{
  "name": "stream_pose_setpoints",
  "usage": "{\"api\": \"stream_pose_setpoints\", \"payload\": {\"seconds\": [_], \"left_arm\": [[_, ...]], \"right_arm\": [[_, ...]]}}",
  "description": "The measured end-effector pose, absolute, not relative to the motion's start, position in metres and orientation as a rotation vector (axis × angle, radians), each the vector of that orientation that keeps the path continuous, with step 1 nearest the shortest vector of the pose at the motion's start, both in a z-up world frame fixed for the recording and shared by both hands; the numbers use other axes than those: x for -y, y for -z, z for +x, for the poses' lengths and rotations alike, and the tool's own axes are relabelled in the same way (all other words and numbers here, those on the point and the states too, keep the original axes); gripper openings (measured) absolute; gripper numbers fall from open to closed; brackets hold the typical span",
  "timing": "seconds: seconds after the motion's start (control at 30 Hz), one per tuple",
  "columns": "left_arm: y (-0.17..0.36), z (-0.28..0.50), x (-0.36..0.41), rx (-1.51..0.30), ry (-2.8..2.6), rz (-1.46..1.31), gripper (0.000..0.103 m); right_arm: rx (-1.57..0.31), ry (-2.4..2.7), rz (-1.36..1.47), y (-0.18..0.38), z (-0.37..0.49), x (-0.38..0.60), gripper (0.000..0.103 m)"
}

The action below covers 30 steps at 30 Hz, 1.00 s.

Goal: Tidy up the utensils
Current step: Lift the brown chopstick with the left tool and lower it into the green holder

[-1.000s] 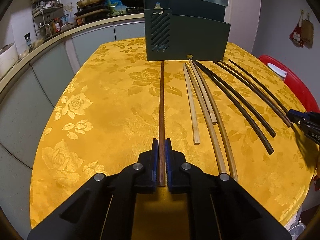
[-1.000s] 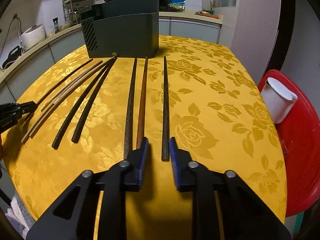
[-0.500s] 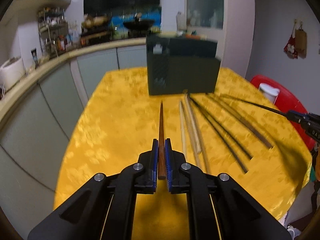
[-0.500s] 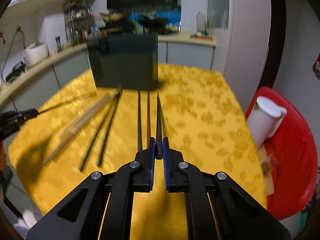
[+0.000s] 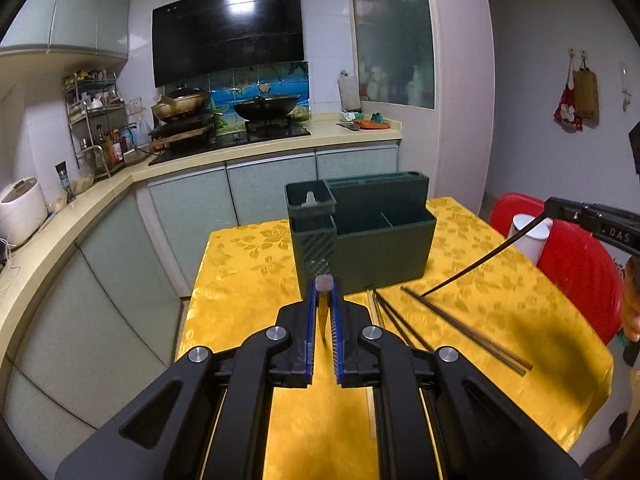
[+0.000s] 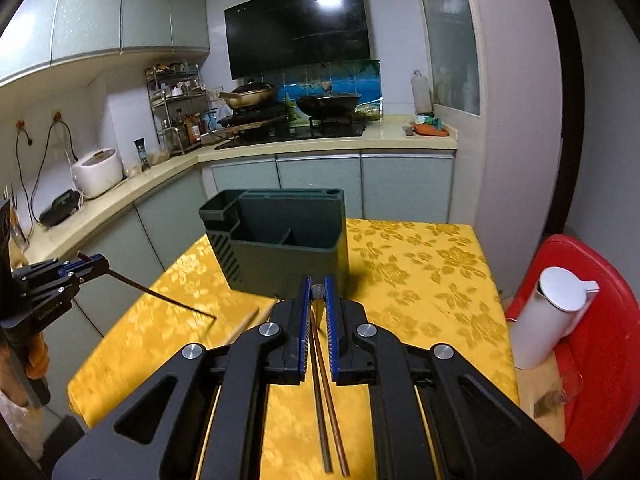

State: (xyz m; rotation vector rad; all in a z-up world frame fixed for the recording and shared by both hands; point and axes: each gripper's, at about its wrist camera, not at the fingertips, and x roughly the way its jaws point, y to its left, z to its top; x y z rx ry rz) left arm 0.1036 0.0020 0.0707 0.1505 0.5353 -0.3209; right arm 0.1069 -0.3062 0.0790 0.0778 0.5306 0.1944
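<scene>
Aloft, both fingers' pairs clench slim chopsticks: left (image 5: pixel 324 308) reddish-brown, right (image 6: pixel 318 304) black.

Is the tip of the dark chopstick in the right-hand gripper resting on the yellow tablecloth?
Cannot tell. In the left wrist view the dark chopstick slants down from the right gripper to the yellow tablecloth, its tip among the lying chopsticks; no gap or contact shows.

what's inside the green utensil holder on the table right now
The dark green utensil holder has open compartments with no utensils visible sticking out; one small rear compartment shows a molded tab. The compartment floors are hidden by the walls.
</scene>
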Motion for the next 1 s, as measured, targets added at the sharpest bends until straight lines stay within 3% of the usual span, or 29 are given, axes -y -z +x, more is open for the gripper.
{"api": "stream_pose_setpoints", "payload": {"seconds": [0.37, 0.7, 1.0], "left_arm": [[-0.135, 0.146, 0.002, -0.566, 0.423, 0.087, 0.006], [-0.205, 0.179, 0.043, -0.47, 0.409, 0.1, 0.006], [-0.202, 0.223, 0.066, -0.458, 0.379, 0.075, 0.006]], "right_arm": [[-0.493, -0.243, 0.066, -0.146, 0.142, 0.294, 0.008], [-0.403, -0.205, 0.057, -0.205, 0.173, 0.291, 0.008], [-0.394, -0.12, 0.067, -0.198, 0.225, 0.298, 0.008]]}}
